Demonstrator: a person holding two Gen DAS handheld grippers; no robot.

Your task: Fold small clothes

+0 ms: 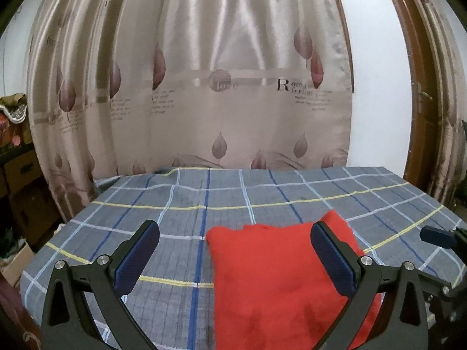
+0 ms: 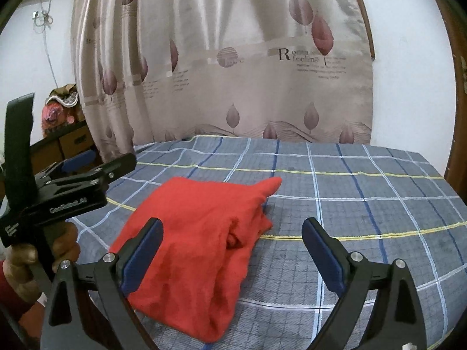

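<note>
Left wrist: folded red garment on plaid cloth.

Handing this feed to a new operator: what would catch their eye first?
The red garment, folded into a thick bundle, lies on the grey checked cloth over the table. Both grippers hover open above its near end, holding nothing: the left gripper from its left side, the right gripper from its right. Behind the table hangs a shiny beige curtain with leaf prints.

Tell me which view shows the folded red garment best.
The right wrist view: the red garment lies almost whole on the checked cloth, layered edge visible. In the left wrist view, the left gripper's finger covers part of it.
</note>
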